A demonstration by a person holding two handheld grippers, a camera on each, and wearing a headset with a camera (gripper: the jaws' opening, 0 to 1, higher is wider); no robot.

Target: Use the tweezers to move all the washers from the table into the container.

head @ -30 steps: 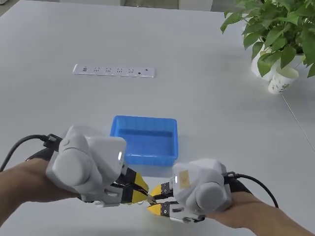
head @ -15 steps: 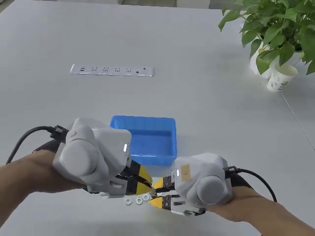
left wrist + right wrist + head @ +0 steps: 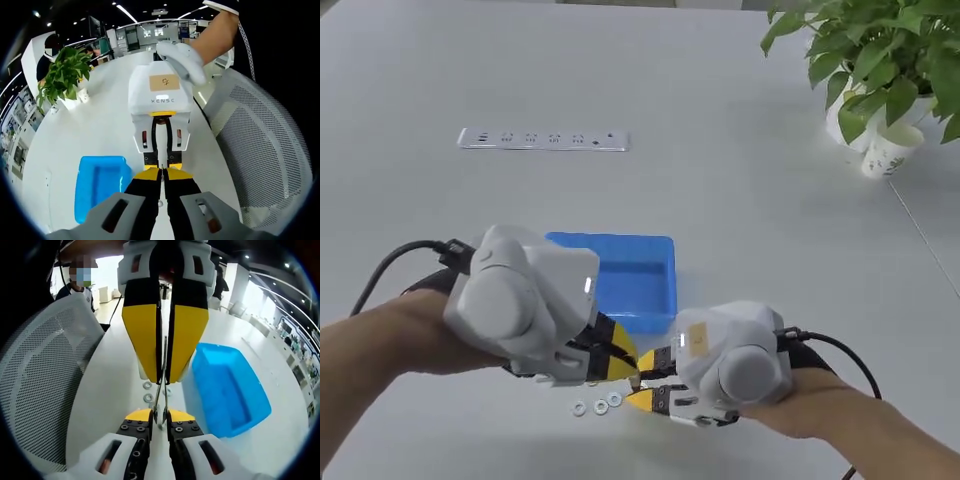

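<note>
Here, the left gripper (image 3: 618,358) and the right gripper (image 3: 646,382) are meeting tip to tip, both pairs of jaws clenching the tweezers (image 3: 161,390) between them, probably to steady or re-seat the tool before picking. Three washers (image 3: 597,406) are lying on the desk (image 3: 740,180) at seven o'clock of the jaws. The blue container (image 3: 640,280) is sitting at twelve o'clock, near enough to keep each carry short.
</note>
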